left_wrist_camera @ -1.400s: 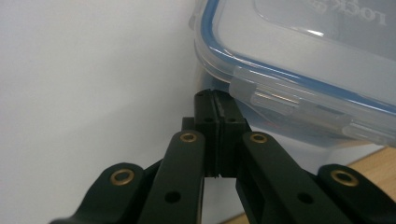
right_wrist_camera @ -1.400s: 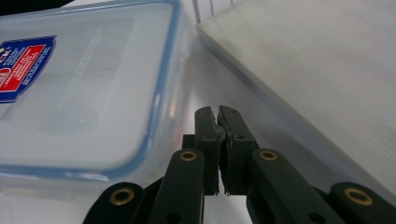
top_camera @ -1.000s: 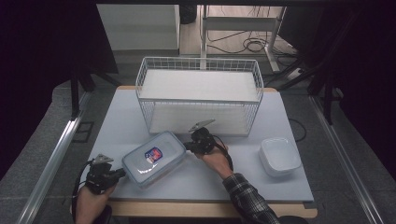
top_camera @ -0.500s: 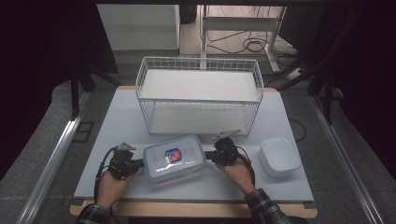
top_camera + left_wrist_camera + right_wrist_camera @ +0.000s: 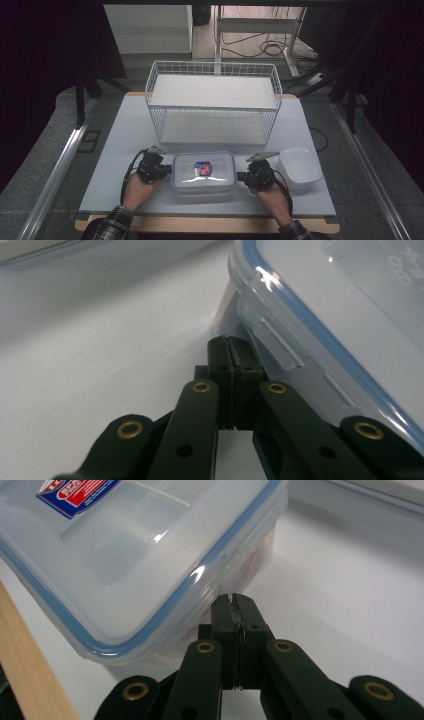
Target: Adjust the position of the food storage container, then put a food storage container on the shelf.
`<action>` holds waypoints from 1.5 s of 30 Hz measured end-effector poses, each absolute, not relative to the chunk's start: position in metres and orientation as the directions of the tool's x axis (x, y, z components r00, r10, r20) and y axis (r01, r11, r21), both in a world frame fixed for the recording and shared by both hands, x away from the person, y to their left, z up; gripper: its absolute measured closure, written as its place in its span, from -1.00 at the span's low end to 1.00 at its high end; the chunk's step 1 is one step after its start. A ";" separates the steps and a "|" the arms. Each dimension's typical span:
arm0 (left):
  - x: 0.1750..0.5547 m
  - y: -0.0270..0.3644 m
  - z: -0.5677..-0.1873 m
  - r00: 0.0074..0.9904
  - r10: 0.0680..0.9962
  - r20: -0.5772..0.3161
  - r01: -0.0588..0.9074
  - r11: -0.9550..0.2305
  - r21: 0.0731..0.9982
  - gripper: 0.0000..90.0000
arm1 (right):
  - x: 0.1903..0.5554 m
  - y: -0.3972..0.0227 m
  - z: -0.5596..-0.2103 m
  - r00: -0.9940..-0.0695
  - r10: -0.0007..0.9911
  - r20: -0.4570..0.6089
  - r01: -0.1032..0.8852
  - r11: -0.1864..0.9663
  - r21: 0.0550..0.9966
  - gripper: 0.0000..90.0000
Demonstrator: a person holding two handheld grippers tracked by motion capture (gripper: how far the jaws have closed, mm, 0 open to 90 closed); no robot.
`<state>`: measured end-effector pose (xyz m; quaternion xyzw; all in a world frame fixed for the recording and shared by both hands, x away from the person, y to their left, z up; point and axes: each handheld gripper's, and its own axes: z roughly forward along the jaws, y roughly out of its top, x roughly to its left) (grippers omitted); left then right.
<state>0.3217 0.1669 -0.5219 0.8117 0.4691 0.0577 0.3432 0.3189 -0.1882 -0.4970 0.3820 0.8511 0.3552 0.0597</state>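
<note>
A clear plastic food box (image 5: pixel 204 171) with a blue-sealed lid and a red and blue label lies flat on the white table, near its front edge. My left gripper (image 5: pixel 167 170) is at the box's left end, jaws shut with nothing between them, tips at the box wall (image 5: pixel 280 340) below a lid clip. My right gripper (image 5: pixel 242 176) is at the box's right end, also shut and empty, its tips against the box (image 5: pixel 150 555) under the lid's rim. A hand holds each gripper from the table's front.
A white wire basket (image 5: pixel 212 102) with two shelves stands behind the box at mid-table. A small lidless white container (image 5: pixel 299 166) sits right of my right gripper. The table's wooden front edge (image 5: pixel 30 670) runs close below the box.
Box and both grippers have shifted right across the table. The box has turned from a slant to square with the table edge. The right gripper has come from its far side to its right end.
</note>
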 end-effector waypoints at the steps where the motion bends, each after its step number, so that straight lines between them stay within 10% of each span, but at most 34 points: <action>1: 0.323 0.164 -0.522 0.561 0.795 -0.232 0.719 -0.328 0.613 0.99 | 0.317 -0.190 -0.497 -0.699 0.696 0.168 0.609 0.455 0.650 0.96; 12: 0.319 0.152 -0.520 0.587 0.774 -0.237 0.702 -0.340 0.626 0.88 | 0.300 -0.210 -0.495 -0.674 0.727 0.131 0.608 0.446 0.657 0.89; 18: 0.301 0.180 -0.513 0.556 0.805 -0.208 0.659 -0.275 0.700 -0.06 | 0.296 -0.220 -0.486 -0.674 0.732 0.101 0.563 0.419 0.713 0.62; 26: 0.282 0.197 -0.515 0.544 0.816 -0.196 0.623 -0.236 0.746 -0.74 | 0.291 -0.231 -0.483 -0.652 0.754 0.083 0.547 0.391 0.740 -0.01; 45: 0.279 0.188 -0.510 0.608 0.763 -0.220 0.602 -0.262 0.754 -0.93 | 0.298 -0.226 -0.484 -0.700 0.694 0.168 0.541 0.362 0.759 -0.85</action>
